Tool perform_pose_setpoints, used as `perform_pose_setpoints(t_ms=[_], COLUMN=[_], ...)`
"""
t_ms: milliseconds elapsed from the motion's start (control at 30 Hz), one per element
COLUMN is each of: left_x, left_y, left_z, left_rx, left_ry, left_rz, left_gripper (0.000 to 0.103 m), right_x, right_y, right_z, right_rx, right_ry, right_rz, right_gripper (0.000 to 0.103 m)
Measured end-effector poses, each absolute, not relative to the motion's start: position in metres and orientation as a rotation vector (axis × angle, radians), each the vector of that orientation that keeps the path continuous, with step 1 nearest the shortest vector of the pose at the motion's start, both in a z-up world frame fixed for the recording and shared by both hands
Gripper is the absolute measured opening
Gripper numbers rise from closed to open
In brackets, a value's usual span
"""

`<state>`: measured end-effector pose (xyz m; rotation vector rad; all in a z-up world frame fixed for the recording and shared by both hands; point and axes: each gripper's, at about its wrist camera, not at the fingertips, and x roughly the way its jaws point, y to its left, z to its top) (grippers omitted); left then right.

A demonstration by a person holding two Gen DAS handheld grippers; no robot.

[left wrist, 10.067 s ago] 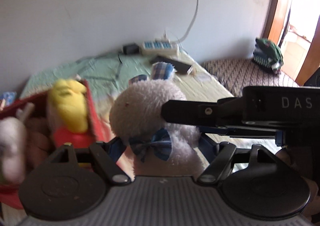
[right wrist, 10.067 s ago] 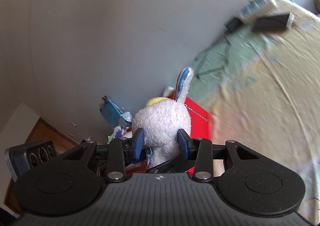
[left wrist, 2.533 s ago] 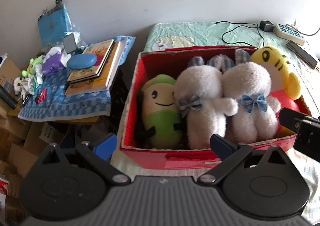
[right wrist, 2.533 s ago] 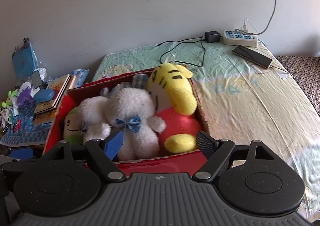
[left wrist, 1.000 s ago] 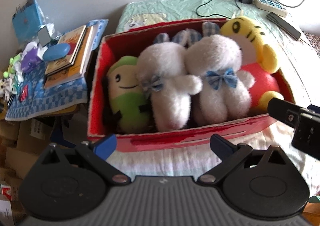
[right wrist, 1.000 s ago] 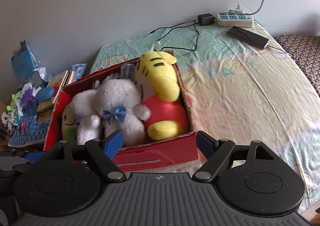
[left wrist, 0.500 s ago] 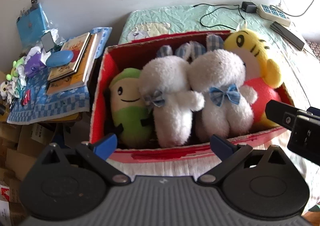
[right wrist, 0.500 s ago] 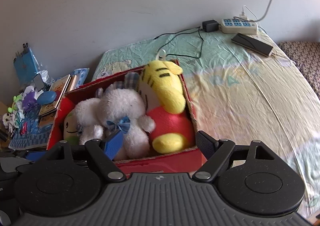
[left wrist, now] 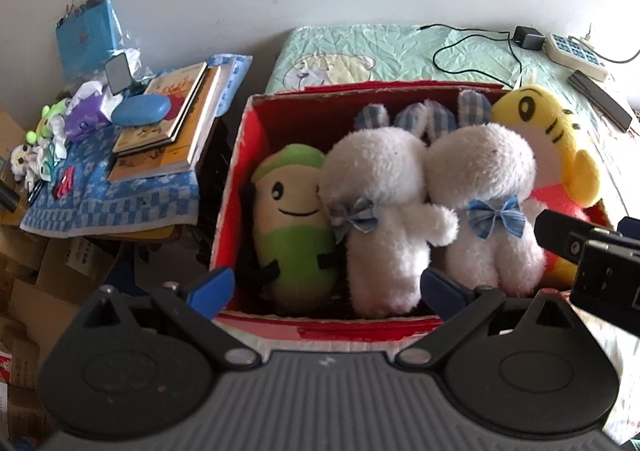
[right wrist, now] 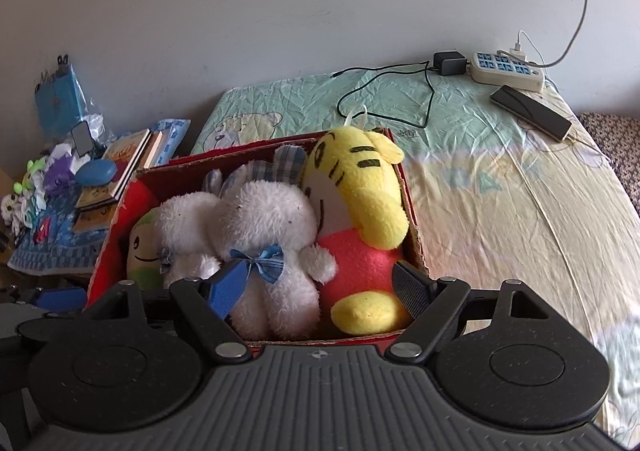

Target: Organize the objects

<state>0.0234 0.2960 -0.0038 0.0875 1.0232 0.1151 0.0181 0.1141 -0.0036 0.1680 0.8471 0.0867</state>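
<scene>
Four plush toys sit packed side by side in the red box [left wrist: 236,187] on the bed. Both grippers, left [left wrist: 326,287] & right [right wrist: 316,287], hang spread wide, holding nothing. Toys look light, squashy, w/ no slip risk; I'd pinch the white rabbit [right wrist: 272,235] round its body.

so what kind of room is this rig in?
Most likely a bedroom: a bed with a cartoon-print sheet, a red box of plush toys on it, and a cluttered bedside stack of books.

Bright daylight falls from the right onto the bed [right wrist: 500,187]; fisheye edges bend and darken; far right slightly blurred.
</scene>
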Motion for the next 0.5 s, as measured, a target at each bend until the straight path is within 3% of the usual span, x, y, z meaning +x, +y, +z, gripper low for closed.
perform_pose_setpoints(t_ms=[500], left_x=[0.0292], left_y=[0.2943], left_z=[-0.0029], left_rx=[0.096], left_ry=[1.007], left_rz=[0.118], left_gripper=[0.1], right_x=[0.0235], right_y=[0.1148], right_z=[-0.005], right_rx=[0.173], right_ry=[0.847], right_rz=[0.086], right_gripper=[0.082])
